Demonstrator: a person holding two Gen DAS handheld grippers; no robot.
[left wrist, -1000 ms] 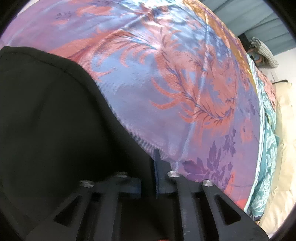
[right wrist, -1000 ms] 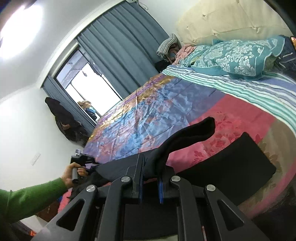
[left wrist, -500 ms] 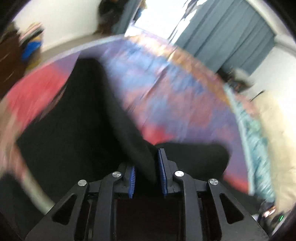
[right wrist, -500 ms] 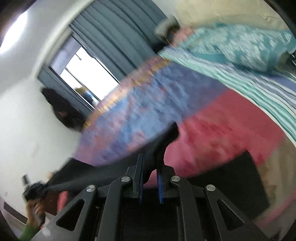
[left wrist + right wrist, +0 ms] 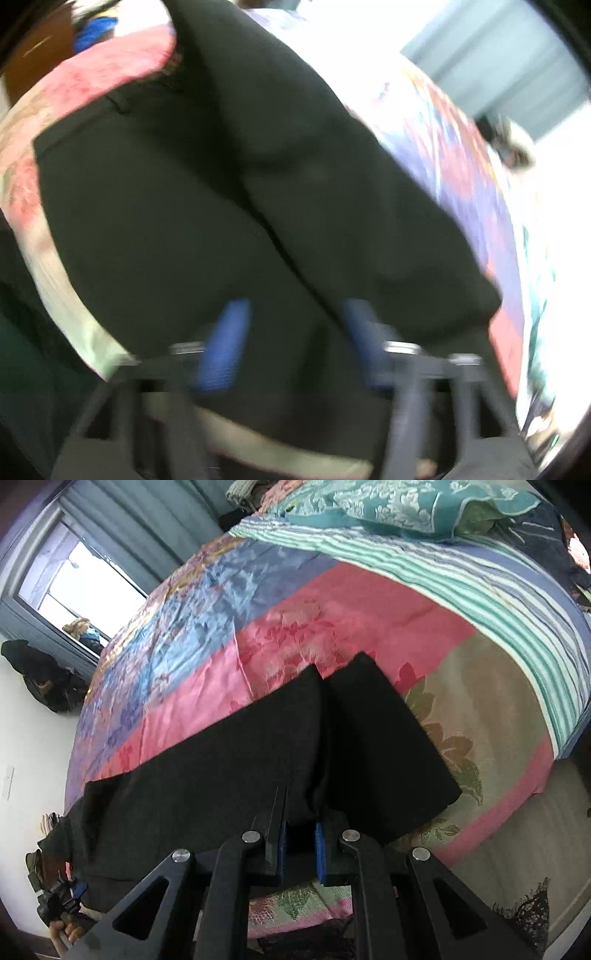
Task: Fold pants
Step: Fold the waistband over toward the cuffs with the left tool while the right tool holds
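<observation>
Black pants lie on the bed, one leg folded over the other; the two hems meet near the pink patch. My right gripper is shut on the pants' near edge, with cloth between its blue pads. In the blurred left wrist view the pants fill the frame, the upper leg running diagonally. My left gripper is open, its blue pads spread apart just above the cloth and holding nothing.
A patchwork bedspread in pink, blue and stripes covers the bed. Teal pillows lie at the head. A window with grey curtains is at the far left. The bed's front edge is close on the right.
Both grippers swung the lifted pant leg over and down onto the other leg. The left gripper, shut on the cloth before, has opened and let go. The right stays shut.
</observation>
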